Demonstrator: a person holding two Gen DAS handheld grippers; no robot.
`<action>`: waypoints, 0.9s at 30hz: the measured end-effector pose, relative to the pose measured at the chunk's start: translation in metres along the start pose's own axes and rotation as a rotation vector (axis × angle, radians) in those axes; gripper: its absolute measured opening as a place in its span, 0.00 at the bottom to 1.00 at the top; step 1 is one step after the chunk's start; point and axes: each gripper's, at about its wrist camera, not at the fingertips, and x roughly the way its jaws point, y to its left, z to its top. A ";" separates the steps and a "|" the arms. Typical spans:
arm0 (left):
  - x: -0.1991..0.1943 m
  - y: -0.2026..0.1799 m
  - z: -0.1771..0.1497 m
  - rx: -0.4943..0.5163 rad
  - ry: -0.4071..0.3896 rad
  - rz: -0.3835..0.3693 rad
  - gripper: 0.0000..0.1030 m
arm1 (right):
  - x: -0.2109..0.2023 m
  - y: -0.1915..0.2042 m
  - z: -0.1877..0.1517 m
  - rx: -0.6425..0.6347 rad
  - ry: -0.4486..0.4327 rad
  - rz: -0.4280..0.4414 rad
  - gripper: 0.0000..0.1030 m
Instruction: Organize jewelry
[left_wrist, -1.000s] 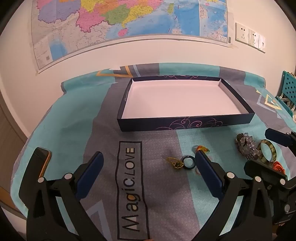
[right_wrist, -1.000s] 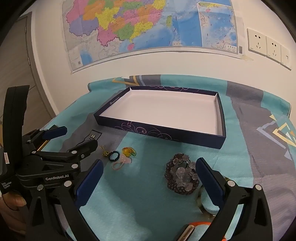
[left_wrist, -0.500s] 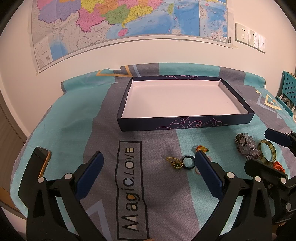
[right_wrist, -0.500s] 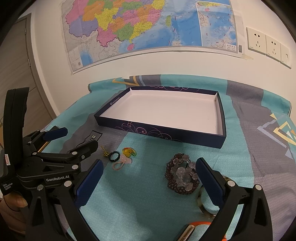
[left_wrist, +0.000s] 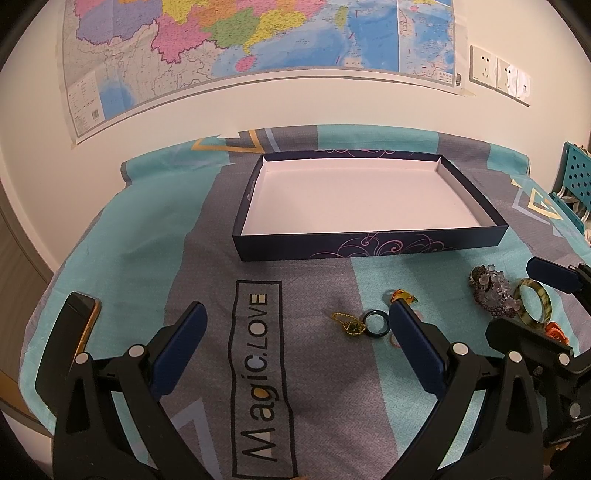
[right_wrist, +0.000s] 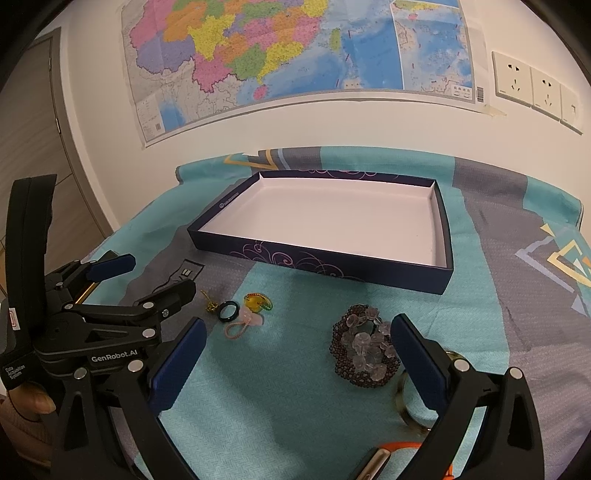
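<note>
An empty dark blue box (left_wrist: 369, 243) with a white inside stands at the back of the table; it also shows in the right wrist view (right_wrist: 325, 264). In front of it lie a dark ring (left_wrist: 376, 324), a gold chain piece (left_wrist: 347, 323), a yellow charm (right_wrist: 256, 301), a pink loop (right_wrist: 240, 326), a beaded bracelet pile (right_wrist: 364, 347) and a green bangle (left_wrist: 533, 304). My left gripper (left_wrist: 295, 345) is open, low over the cloth, left of the ring. My right gripper (right_wrist: 295, 356) is open, with the beads by its right finger.
A patterned teal and grey cloth (left_wrist: 147, 240) covers the table. A phone (left_wrist: 70, 332) lies at the left edge. An orange item (right_wrist: 402, 448) lies near the front right. A map and wall sockets (right_wrist: 532, 86) are on the wall behind.
Both grippers have stayed open and nearly still. The view has shifted only slightly.
</note>
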 end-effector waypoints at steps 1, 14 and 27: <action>0.000 0.000 0.000 0.000 -0.001 0.000 0.94 | 0.000 0.000 0.000 0.000 0.001 -0.001 0.94; 0.003 -0.002 0.002 -0.002 -0.006 0.001 0.94 | 0.001 0.001 0.000 -0.004 -0.001 0.001 0.94; 0.002 -0.002 0.001 -0.003 -0.002 -0.007 0.94 | 0.001 0.000 0.001 -0.002 0.000 0.003 0.94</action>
